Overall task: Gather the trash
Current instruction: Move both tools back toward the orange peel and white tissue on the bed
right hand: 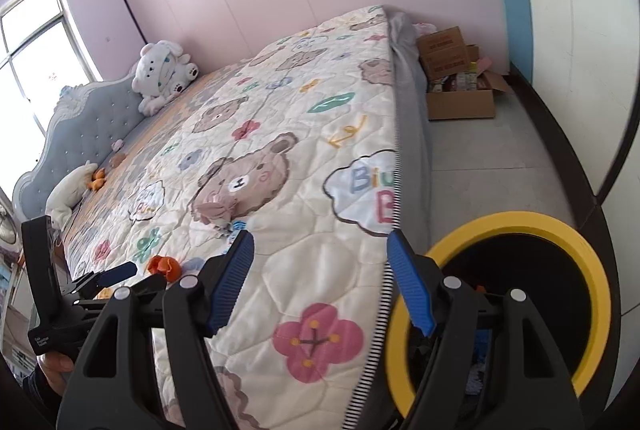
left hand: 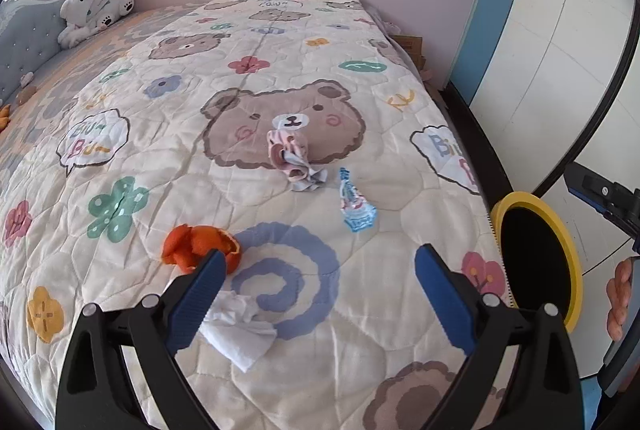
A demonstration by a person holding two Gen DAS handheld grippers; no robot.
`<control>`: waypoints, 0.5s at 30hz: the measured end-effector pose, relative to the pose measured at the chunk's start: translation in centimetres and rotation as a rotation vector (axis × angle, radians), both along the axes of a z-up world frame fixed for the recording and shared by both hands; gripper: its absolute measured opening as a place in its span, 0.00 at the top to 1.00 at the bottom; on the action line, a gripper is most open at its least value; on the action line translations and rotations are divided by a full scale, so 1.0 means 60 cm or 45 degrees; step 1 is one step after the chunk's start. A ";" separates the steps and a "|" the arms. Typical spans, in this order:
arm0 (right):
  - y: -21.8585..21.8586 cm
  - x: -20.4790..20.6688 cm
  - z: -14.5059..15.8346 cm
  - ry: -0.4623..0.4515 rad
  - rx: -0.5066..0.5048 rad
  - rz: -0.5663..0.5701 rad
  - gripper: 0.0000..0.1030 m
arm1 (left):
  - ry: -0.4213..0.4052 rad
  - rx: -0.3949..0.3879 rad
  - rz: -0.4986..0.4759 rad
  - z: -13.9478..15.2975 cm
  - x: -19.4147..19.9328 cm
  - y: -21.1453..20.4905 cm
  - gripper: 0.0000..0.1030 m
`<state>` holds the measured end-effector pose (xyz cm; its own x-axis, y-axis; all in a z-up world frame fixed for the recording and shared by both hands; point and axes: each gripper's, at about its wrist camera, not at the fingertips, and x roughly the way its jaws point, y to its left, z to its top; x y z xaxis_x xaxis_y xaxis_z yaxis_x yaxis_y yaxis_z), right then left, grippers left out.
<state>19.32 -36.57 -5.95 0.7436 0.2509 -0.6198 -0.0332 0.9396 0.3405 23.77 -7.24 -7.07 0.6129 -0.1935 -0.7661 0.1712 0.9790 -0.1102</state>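
Both grippers stand open and empty: the left gripper (left hand: 316, 294) over the tissue (left hand: 240, 330) beside the orange peel (left hand: 200, 246), probably to grab it; the right gripper (right hand: 320, 278) by the bin (right hand: 560, 230) at the bed's edge, ready for drops.

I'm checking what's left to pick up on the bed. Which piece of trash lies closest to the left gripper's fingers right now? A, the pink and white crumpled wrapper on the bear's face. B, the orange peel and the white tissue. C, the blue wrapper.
B: the orange peel and white tissue lie right by the open left gripper, nearer than the other trash.
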 end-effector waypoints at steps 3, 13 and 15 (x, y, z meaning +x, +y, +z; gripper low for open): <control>0.033 0.020 -0.006 0.011 0.000 0.042 0.36 | 0.016 0.004 0.039 -0.010 -0.002 0.027 0.11; 0.123 0.082 -0.043 0.074 -0.036 0.166 0.36 | 0.040 -0.031 0.129 -0.028 -0.025 0.098 0.11; 0.138 0.092 -0.050 0.086 -0.049 0.185 0.36 | 0.043 -0.039 0.143 -0.032 -0.027 0.109 0.11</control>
